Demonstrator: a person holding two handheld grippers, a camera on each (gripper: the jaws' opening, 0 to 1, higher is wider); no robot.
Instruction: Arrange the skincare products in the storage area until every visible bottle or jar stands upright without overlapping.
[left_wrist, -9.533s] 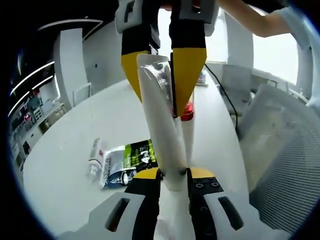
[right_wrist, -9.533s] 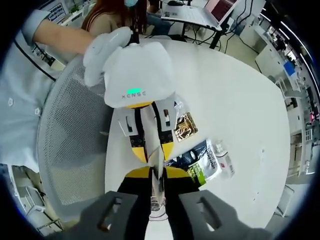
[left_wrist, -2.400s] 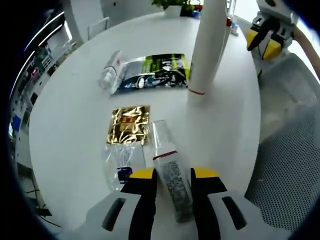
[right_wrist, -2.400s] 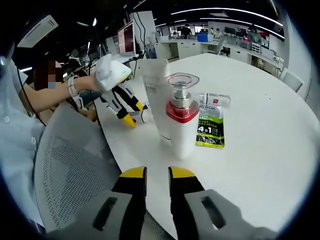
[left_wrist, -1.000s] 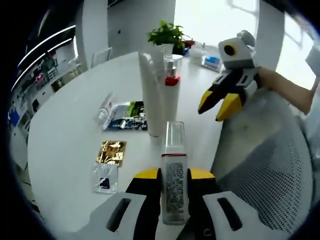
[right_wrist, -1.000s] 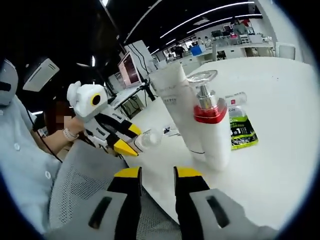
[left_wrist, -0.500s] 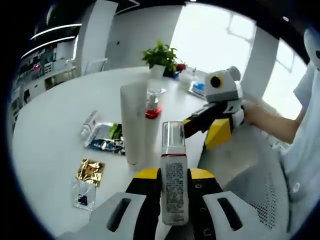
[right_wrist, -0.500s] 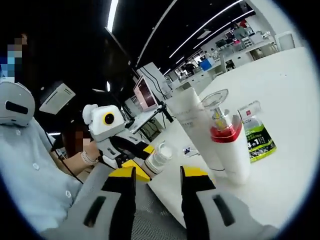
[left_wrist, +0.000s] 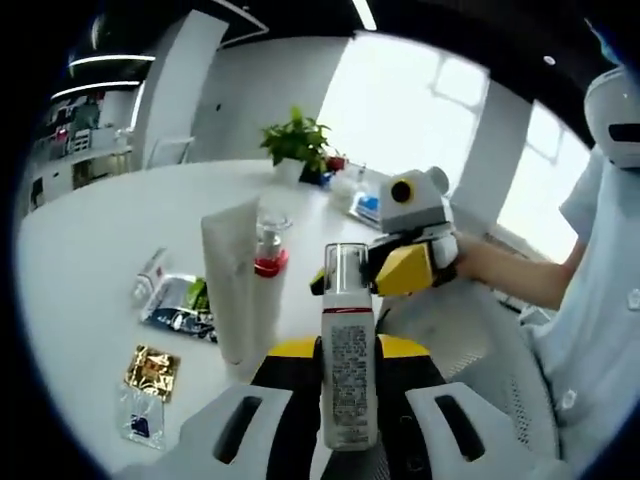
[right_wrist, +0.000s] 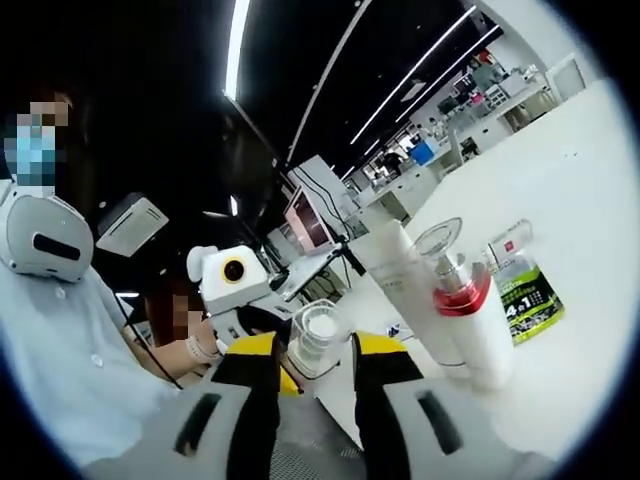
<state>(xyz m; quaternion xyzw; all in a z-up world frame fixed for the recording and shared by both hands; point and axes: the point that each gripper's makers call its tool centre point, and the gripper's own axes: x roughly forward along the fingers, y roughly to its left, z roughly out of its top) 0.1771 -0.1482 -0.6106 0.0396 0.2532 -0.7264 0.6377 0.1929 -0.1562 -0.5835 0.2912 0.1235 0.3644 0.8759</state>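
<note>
— Where is the bottle?

— The bottle (left_wrist: 347, 355) stands between the left gripper's (left_wrist: 345, 352) yellow jaws, which grip its labelled body; its clear cap points forward, away from the camera. In the right gripper view the same bottle (right_wrist: 315, 340) shows cap-on, sitting between the tips of the right gripper (right_wrist: 315, 352).

— So the right gripper has it too?

— I cannot tell. Its jaws are narrow, one on each side of the cap, but whether they touch it isn't clear (the cap fills much of the gap). In the left gripper view the right gripper (left_wrist: 365, 272) comes in from the right, its tips at the cap.

— And past the bottle?

— To the left of the left gripper's jaws a white tube (left_wrist: 233, 283) stands upright on the table (left_wrist: 90, 240), with a pump bottle (left_wrist: 266, 270) with a red collar close behind it. Farther left a small bottle (left_wrist: 151, 274) lies on its side by a green sachet (left_wrist: 180, 303). Nearer the left gripper lie a gold sachet (left_wrist: 151, 371) and a clear one (left_wrist: 136, 419).

— Beyond those?

— A plant (left_wrist: 296, 145) at the table's far side.
</note>
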